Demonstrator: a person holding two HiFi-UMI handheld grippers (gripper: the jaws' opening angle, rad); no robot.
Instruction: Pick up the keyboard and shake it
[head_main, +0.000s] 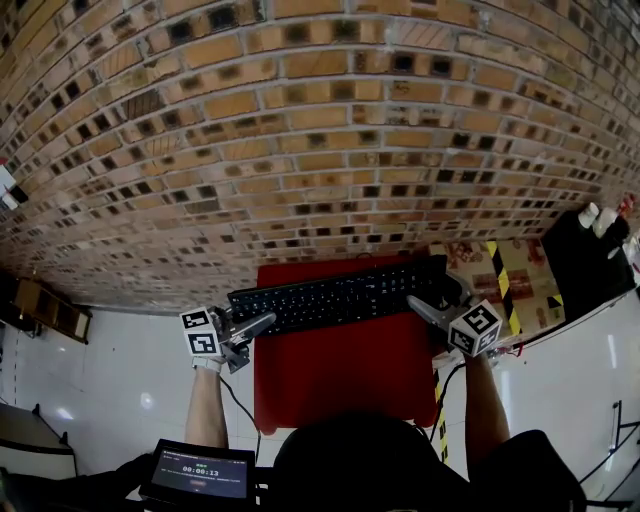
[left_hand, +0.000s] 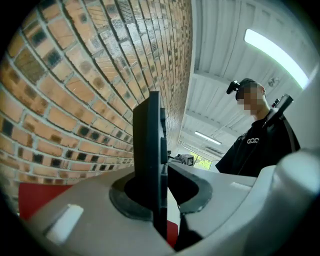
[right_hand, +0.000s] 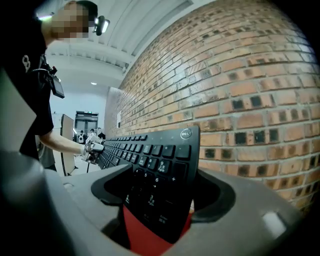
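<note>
A black keyboard (head_main: 340, 297) stretches left to right over the far part of the red tabletop (head_main: 340, 375), keys facing me. My left gripper (head_main: 255, 328) is shut on its left end, my right gripper (head_main: 422, 307) on its right end. In the left gripper view the keyboard (left_hand: 154, 145) stands edge-on between the jaws of the left gripper (left_hand: 160, 196), and the right gripper (left_hand: 186, 159) shows small at its far end. The right gripper view has the keypad end of the keyboard (right_hand: 157, 160) tilted between the jaws of the right gripper (right_hand: 161, 200), with the left gripper (right_hand: 93, 148) at the far end.
A brick wall (head_main: 300, 120) rises close behind the table. A black case (head_main: 585, 265) with white bottles stands at the right, beside yellow-black floor tape (head_main: 500, 285). A small screen (head_main: 200, 472) sits at my lower left, and a wooden shelf (head_main: 45, 305) stands far left.
</note>
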